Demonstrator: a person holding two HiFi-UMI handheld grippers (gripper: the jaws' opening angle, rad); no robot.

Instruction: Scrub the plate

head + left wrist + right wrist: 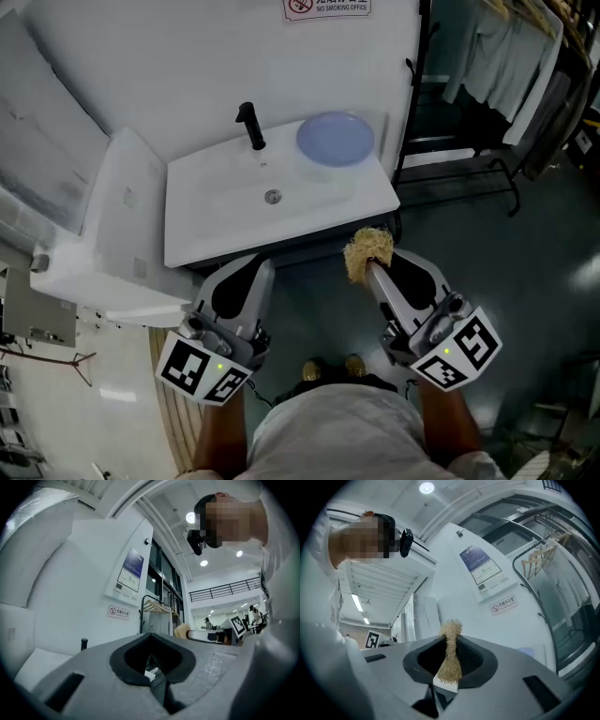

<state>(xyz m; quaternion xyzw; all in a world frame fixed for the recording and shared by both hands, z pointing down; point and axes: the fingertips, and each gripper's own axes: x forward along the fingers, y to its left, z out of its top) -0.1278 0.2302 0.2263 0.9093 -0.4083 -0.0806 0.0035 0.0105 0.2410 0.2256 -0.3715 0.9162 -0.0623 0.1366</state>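
A pale blue plate (336,138) lies on the back right corner of the white sink counter (202,234), beside the black faucet (249,125). My right gripper (371,266) is in front of the counter's right end, shut on a tan fibrous scrubber (367,250) that sticks out past its tips. The right gripper view shows that scrubber (450,654) pinched between the jaws of the right gripper (449,640), with the plate (526,651) faint beyond. My left gripper (257,270) hangs before the counter's front edge, shut and empty. In the left gripper view its jaws (150,635) meet with nothing between.
The sink basin has a drain (272,196) at its middle. A white boxed panel (112,216) stands left of the counter. A black clothes rack (469,169) with white garments (497,56) stands to the right. A no-smoking sign (326,7) hangs on the wall.
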